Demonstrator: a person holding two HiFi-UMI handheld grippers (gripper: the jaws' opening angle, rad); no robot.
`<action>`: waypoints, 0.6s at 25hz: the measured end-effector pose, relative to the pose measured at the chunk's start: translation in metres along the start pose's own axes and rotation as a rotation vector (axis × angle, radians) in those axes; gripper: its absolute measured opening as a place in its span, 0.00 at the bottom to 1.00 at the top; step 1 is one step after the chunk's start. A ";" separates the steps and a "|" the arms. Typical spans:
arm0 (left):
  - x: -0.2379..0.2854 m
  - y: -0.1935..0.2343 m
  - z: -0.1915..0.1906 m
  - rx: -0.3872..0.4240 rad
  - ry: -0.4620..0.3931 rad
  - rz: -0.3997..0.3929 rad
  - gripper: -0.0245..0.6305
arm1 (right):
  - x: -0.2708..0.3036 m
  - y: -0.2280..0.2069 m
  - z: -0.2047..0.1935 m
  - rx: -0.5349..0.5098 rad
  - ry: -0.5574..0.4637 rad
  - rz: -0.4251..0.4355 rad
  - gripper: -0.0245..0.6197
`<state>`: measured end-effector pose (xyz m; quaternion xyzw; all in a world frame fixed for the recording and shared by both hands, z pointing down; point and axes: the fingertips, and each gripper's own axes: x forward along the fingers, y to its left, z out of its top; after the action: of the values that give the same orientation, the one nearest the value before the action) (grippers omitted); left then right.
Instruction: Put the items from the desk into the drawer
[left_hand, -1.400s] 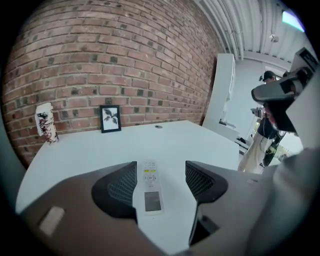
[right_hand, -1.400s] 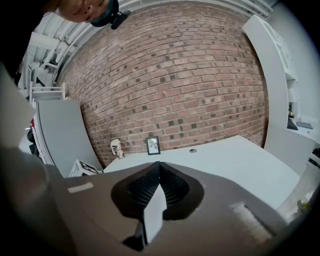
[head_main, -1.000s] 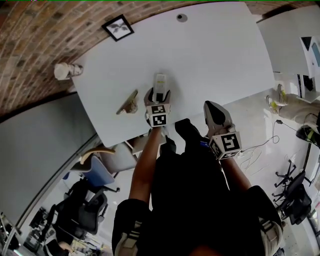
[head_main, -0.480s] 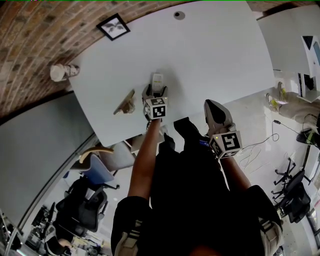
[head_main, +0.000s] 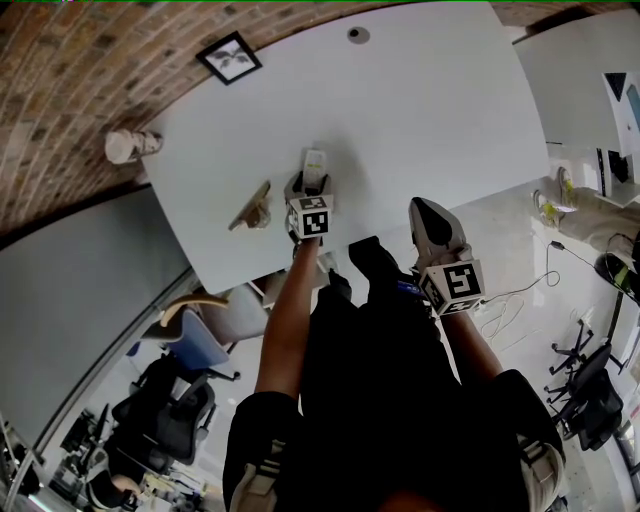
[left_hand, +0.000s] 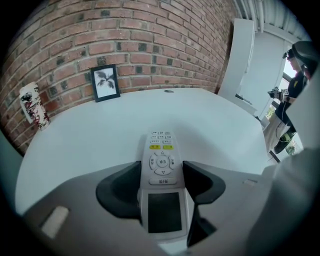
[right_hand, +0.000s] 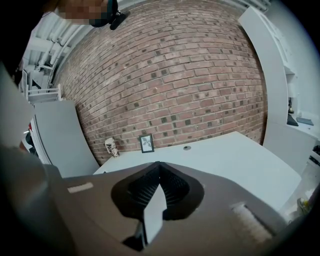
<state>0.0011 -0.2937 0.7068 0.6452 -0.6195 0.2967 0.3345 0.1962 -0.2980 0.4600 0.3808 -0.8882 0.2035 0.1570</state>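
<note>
A white remote control (head_main: 314, 163) lies on the white desk (head_main: 430, 100), near its front edge. My left gripper (head_main: 310, 184) points down over the remote's near end. Its jaws have just been closing, and in the left gripper view the two black pads sit against the sides of the remote (left_hand: 161, 162), level with its display. A small wooden object (head_main: 252, 207) lies on the desk just left of that gripper. My right gripper (head_main: 421, 207) hangs off the desk's front edge, shut with nothing in it; its tips (right_hand: 159, 166) meet.
A framed leaf picture (head_main: 231, 57) stands at the desk's back left by the brick wall, a patterned cup (head_main: 128, 145) at the left corner, a cable grommet (head_main: 358, 35) at the back. Office chairs (head_main: 185, 400) stand on the floor at lower left.
My left gripper has sunk onto the remote and its jaws have come in against the remote's sides. The right gripper has stayed where it was.
</note>
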 end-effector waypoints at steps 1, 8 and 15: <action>-0.001 -0.001 -0.001 0.002 0.001 -0.005 0.45 | -0.001 0.000 0.001 -0.002 -0.002 0.001 0.04; -0.018 0.001 -0.006 -0.027 -0.028 -0.008 0.46 | -0.002 0.007 -0.002 -0.027 0.013 0.030 0.04; -0.054 0.007 0.000 -0.071 -0.096 0.013 0.46 | 0.005 0.031 -0.007 -0.052 0.044 0.106 0.04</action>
<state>-0.0093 -0.2617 0.6639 0.6426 -0.6490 0.2453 0.3250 0.1705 -0.2781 0.4604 0.3244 -0.9085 0.1965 0.1753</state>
